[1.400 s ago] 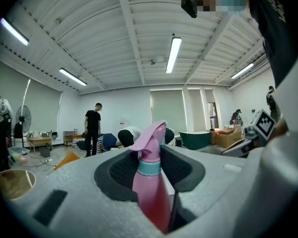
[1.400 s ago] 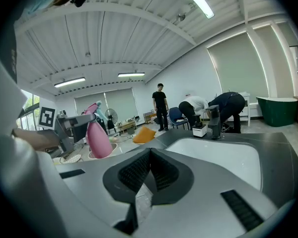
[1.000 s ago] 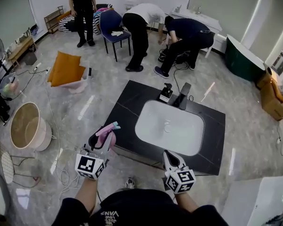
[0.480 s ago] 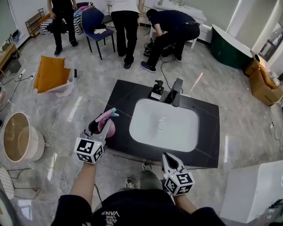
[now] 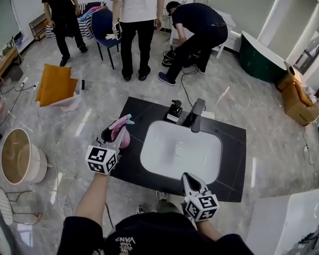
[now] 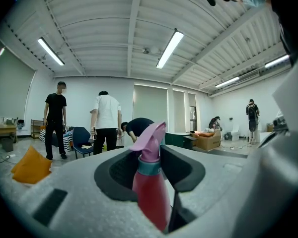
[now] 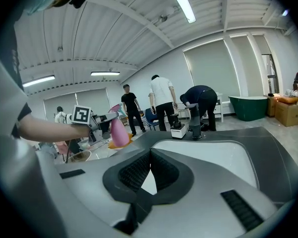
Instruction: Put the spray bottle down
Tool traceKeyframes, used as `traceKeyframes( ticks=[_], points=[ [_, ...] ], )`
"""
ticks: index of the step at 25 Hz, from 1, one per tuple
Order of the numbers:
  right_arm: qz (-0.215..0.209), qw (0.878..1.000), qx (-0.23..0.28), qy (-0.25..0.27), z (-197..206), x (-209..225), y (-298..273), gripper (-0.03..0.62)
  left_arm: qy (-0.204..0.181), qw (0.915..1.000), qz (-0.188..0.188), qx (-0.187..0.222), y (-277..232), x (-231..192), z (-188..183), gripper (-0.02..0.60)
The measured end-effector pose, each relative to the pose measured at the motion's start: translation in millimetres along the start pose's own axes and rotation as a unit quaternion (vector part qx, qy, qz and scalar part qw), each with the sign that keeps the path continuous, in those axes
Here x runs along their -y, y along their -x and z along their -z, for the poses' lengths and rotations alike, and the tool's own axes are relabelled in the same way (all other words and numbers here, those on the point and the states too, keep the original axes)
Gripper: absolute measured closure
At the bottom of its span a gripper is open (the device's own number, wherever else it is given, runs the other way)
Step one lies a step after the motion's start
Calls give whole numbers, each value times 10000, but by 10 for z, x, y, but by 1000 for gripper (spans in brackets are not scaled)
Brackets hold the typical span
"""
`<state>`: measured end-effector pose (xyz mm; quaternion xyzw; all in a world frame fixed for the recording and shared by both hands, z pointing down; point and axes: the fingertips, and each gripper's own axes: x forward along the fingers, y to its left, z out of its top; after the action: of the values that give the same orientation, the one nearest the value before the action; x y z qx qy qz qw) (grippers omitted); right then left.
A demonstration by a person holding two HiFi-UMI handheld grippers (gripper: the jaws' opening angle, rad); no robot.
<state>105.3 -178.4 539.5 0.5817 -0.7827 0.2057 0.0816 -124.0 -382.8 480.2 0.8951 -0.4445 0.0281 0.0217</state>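
A pink spray bottle [image 5: 123, 136] with a lilac trigger head stands upright in my left gripper [image 5: 116, 138], whose jaws are shut on its body. In the left gripper view the bottle [image 6: 150, 192] fills the gap between the dark pads. It hangs over the left edge of the black countertop [image 5: 143, 110], beside the white basin [image 5: 181, 153]. In the right gripper view the bottle [image 7: 119, 133] shows at the left. My right gripper [image 5: 190, 182] is at the counter's near edge, pads together and empty, pointing at the basin [image 7: 203, 157].
A dark faucet [image 5: 195, 115] and a small black-and-white device [image 5: 174, 112] stand behind the basin. Three people work at the back near a blue chair [image 5: 103, 25]. An orange cushion [image 5: 56, 84], a round tub [image 5: 18, 155] and a white box [image 5: 287, 222] lie on the floor.
My left gripper has carried the bottle forward, from the floor side to over the counter's left edge. The person in white has stood upright. My right gripper has shifted only slightly.
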Motion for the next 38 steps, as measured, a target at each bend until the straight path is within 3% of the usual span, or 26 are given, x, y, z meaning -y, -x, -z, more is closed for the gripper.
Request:
traceKeyframes(
  ticks=[15,25,38],
  points=[
    [115,9997,-191,20,-234,778,-379,594,308,9978,-572,-134,-1059,-409,394,433],
    [283,9992,-291,-44,-272,1134,-482,594,641,9925,-1040,31,-1396,-670,557,433],
    [300,9988,-397,-17,-266,1164,-529,594,642,9935,-933,154,-1537,-713,590,434]
  ],
)
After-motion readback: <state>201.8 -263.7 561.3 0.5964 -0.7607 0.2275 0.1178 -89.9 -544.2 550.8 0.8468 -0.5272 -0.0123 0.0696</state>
